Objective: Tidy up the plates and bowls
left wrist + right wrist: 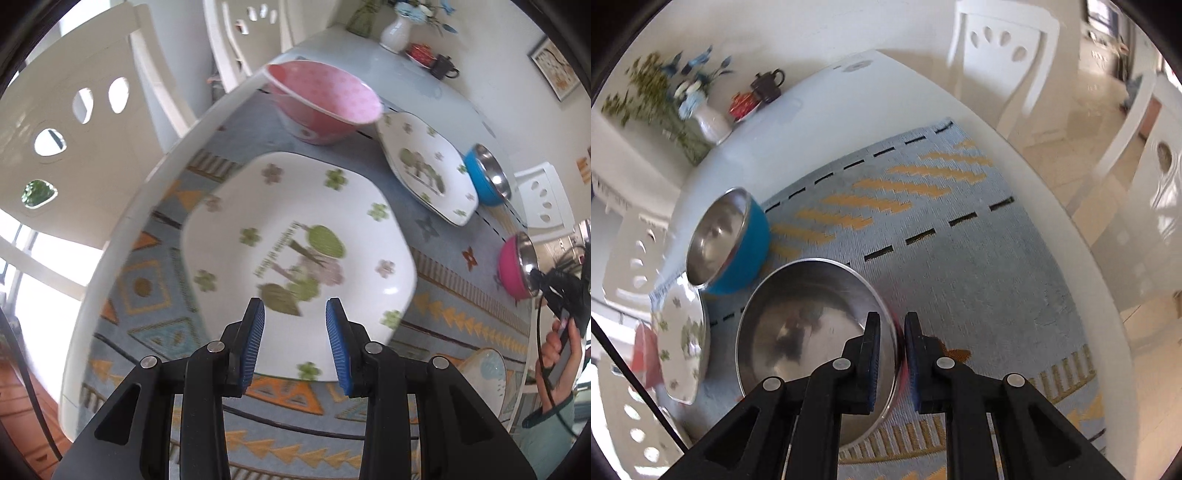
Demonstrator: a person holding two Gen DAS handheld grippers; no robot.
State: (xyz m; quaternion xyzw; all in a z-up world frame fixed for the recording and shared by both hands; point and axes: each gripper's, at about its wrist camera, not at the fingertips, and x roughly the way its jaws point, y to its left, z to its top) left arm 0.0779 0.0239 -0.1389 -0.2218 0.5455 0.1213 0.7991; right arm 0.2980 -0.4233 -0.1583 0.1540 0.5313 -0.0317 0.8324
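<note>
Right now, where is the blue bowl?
In the right wrist view the blue bowl sits on the patterned mat's far left edge, just beyond the steel-lined pink bowl and beside the small flowered plate.

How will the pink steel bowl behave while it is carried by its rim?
The pink bowl looks thin and steel-lined, so probably light. The right gripper pinches only one side of the rim, so the bowl may swing or tilt. The shiny metal could slip between the pads.

Flower vase (pixel 711 123), dark teapot (pixel 768 84), white chairs (pixel 1001 48)
</note>
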